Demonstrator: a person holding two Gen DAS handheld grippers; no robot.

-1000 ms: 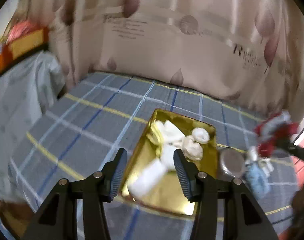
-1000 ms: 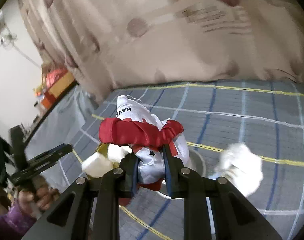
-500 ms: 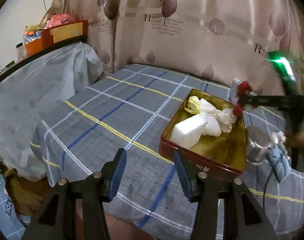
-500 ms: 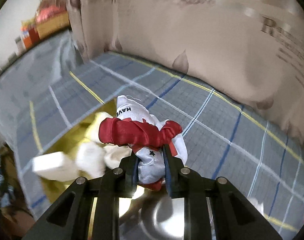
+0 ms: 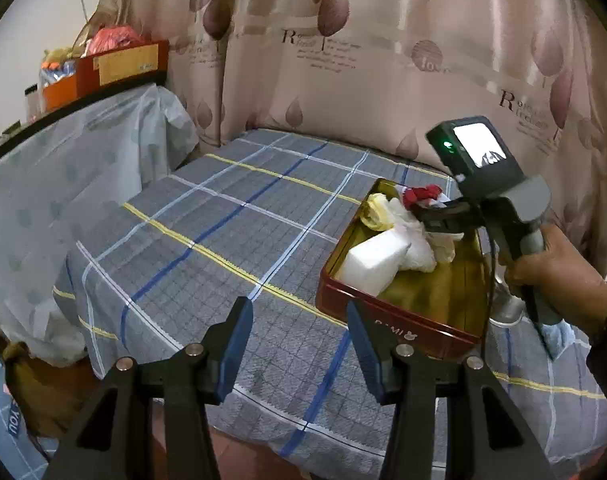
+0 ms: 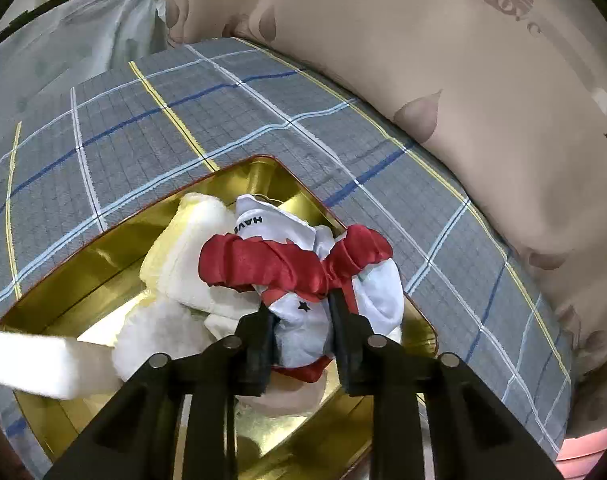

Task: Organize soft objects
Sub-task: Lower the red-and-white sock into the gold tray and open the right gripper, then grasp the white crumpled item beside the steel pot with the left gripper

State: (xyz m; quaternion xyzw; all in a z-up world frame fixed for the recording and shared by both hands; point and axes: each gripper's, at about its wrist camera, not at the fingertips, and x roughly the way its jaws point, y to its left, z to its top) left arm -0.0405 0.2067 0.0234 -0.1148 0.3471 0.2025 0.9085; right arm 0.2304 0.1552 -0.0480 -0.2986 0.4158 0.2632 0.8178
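Gold-lined tin (image 6: 83, 276), one, lower centre of the right wrist frame, holding one white foam block (image 6: 35, 364) and several pale soft pieces. One white-and-red cloth bundle (image 6: 303, 280) over the tin's far corner, between the right gripper (image 6: 301, 340) jaws, just easing apart yet touching it. Left gripper (image 5: 297, 344) spread, nothing between, bottom centre over plaid cloth (image 5: 207, 240).

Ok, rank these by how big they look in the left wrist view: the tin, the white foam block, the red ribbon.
1. Tin, clearly the largest.
2. White foam block, lying inside the tin.
3. Red ribbon, smallest, though it lies farther from the camera and is partly hidden.
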